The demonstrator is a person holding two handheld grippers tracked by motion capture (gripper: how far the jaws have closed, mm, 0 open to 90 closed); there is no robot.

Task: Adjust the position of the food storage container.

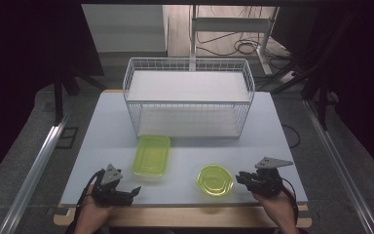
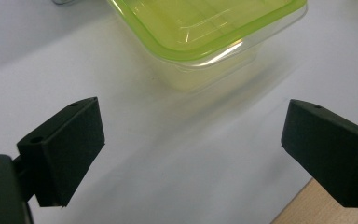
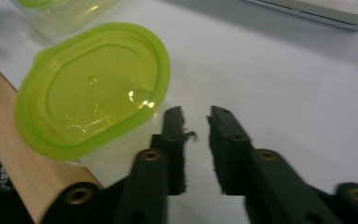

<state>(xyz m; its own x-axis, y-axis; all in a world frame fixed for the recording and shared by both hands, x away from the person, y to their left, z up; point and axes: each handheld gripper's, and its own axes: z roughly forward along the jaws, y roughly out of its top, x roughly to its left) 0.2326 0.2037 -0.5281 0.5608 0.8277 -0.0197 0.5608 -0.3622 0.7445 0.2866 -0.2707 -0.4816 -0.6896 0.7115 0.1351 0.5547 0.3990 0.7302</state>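
A rectangular clear container with a lime-green lid (image 1: 152, 155) lies on the white table (image 1: 102, 141), just in front of the wire rack. In the left gripper view that rectangular container (image 2: 205, 28) is ahead of my left gripper (image 2: 193, 140), whose jaws stand wide apart with only bare table between them. A round clear container with a green lid (image 1: 215, 180) sits near the front edge. My right gripper (image 3: 196, 116) rests just right of this round container (image 3: 91, 88), beside its wall. Its jaws are nearly together, with a narrow gap and nothing in it.
A white two-level wire rack (image 1: 187, 97) stands at the back middle of the table. A wooden strip (image 3: 9, 135) borders the table's front edge. A hand holds each gripper at the near edge: left gripper (image 1: 134, 191), right gripper (image 1: 238, 178).
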